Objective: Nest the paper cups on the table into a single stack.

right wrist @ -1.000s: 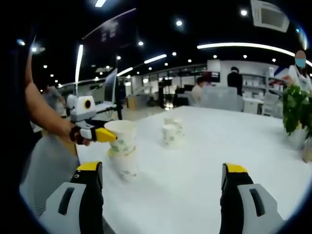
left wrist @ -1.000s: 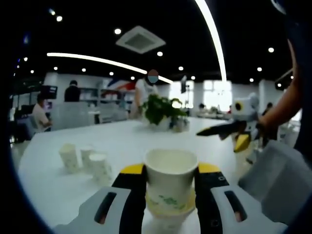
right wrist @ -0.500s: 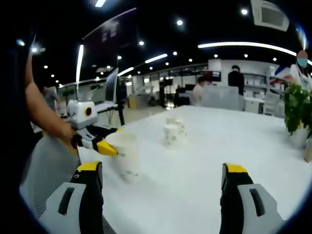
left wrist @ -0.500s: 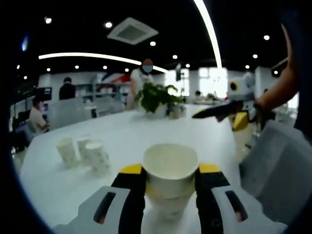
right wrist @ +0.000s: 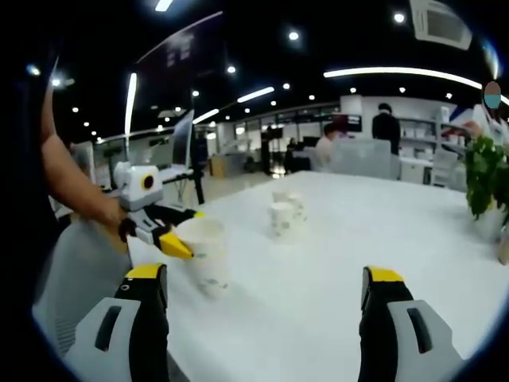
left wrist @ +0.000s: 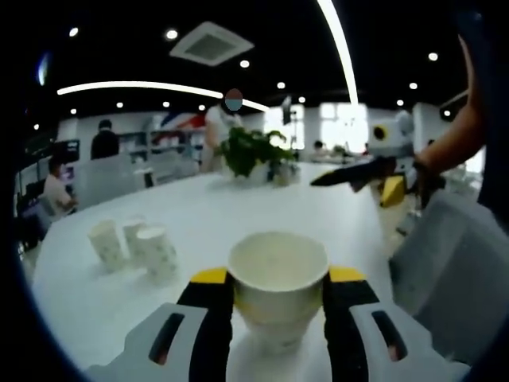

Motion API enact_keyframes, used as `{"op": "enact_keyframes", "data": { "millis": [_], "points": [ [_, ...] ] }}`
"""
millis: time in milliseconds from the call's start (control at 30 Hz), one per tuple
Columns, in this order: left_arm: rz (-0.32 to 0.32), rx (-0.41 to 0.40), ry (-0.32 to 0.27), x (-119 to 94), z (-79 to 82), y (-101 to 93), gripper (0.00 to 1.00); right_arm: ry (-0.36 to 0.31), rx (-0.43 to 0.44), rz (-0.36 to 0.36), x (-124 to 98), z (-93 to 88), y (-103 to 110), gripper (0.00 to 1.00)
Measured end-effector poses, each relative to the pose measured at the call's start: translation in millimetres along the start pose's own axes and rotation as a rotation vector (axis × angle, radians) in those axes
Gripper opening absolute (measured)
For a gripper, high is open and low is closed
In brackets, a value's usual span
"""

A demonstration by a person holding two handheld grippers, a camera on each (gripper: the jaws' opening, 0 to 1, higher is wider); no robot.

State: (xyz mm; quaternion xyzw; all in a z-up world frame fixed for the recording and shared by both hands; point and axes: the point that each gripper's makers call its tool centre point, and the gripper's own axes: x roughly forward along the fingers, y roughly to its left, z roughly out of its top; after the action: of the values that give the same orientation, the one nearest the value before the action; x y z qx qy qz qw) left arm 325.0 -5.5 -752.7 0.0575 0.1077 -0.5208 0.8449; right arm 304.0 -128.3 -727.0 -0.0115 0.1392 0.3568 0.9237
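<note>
The left tool (left wrist: 277, 296) clamps an empty paper cup (left wrist: 277, 274) near the desk (left wrist: 215, 215) edge, while the right tool (right wrist: 266, 298) gapes apart.

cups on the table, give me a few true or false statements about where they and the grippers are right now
1. The left gripper is closed on a cup. True.
2. The right gripper holds a cup. False: its jaws stand wide apart with only bare table between them.
3. A group of loose cups stands on the table away from the held one. True.
4. The held cup lies on its side. False: it is upright, mouth up.
5. A plant stands at the far side of the table. True.
6. The loose cups sit between the right gripper's jaws. False: they stand farther off, beyond the jaws.
</note>
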Motion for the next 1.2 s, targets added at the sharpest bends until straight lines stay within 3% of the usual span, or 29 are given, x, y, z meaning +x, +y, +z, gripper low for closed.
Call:
{"op": "enact_keyframes", "data": {
  "millis": [200, 300, 433, 567, 733, 900, 1200],
  "points": [
    [0.02, -0.038, -0.013, 0.4, 5.3, 5.3, 0.68, 0.001, 0.0, 0.002, 1.2, -0.6, 0.6, 1.0],
    [0.048, -0.096, -0.016, -0.1, 8.2, 11.0, 0.9, 0.001, 0.001, 0.004, 2.2, -0.4, 1.4, 1.0],
    [0.054, -0.112, -0.047, -5.5, 21.0, 15.1, 0.98, 0.003, -0.001, 0.008, 4.0, 0.0, 2.9, 1.0],
    [0.067, -0.117, -0.054, -13.8, 28.8, 20.7, 0.99, -0.006, -0.001, 0.008, 5.1, 2.8, 1.5, 1.0],
    [0.12, -0.138, -0.012, -29.6, 21.1, 36.6, 0.99, -0.006, -0.012, 0.015, 8.0, 4.0, 2.1, 1.0],
    [0.165, -0.138, -0.026, -51.0, 25.2, 51.3, 0.99, -0.019, -0.004, 0.01, 9.8, 7.7, -0.7, 1.0],
    [0.241, -0.105, 0.021, -90.2, 11.3, 71.0, 0.99, -0.028, 0.013, -0.028, 8.3, 4.4, -15.1, 1.0]
  ]
}}
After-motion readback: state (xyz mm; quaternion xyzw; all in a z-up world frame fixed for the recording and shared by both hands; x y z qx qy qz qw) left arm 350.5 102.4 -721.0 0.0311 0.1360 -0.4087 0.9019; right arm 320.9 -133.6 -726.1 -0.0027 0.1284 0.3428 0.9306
